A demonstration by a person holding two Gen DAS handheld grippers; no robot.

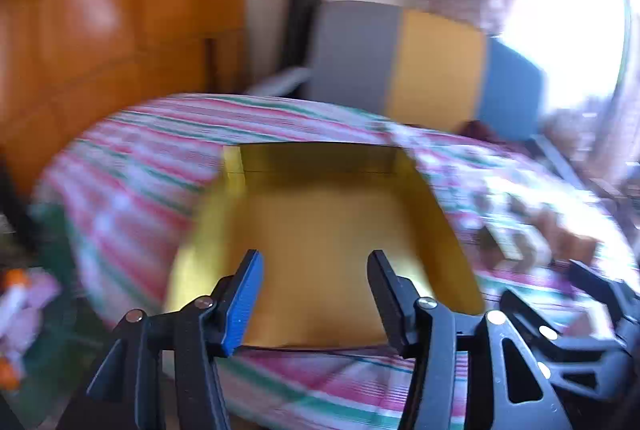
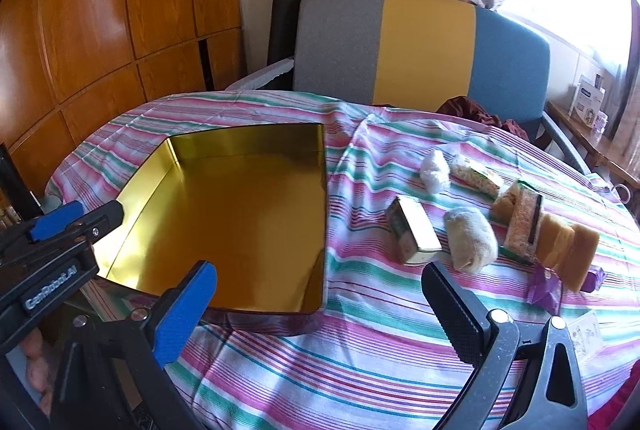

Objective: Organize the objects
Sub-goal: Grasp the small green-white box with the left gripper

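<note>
One open rectangular tin with a shiny gold inside lies on the round table under a pink, green and white striped cloth, left of the table's middle in the right wrist view; nothing shows inside it. At about three o'clock from the tin, well apart from it, a loose cluster of small things sits on the cloth: a small rectangular metal box with a green printed side, a pale rolled cloth bundle just beside it, a white crumpled wad, a wrapped snack bar, a clear packet of pinkish grains, a yellow sponge-like block and a purple wrapper.

The left gripper hangs over the tin's near edge at six o'clock, its blue-padded and black fingers apart with nothing between them; that view is blurred. From the right wrist it enters at nine o'clock, its tips over the tin's left wall. The right gripper stands spread wide above the cloth at the tin's near right corner, gripping nothing.

Beyond the table at twelve o'clock stands a chair with a grey, yellow and blue back, with orange wooden cabinet panels at ten o'clock.
</note>
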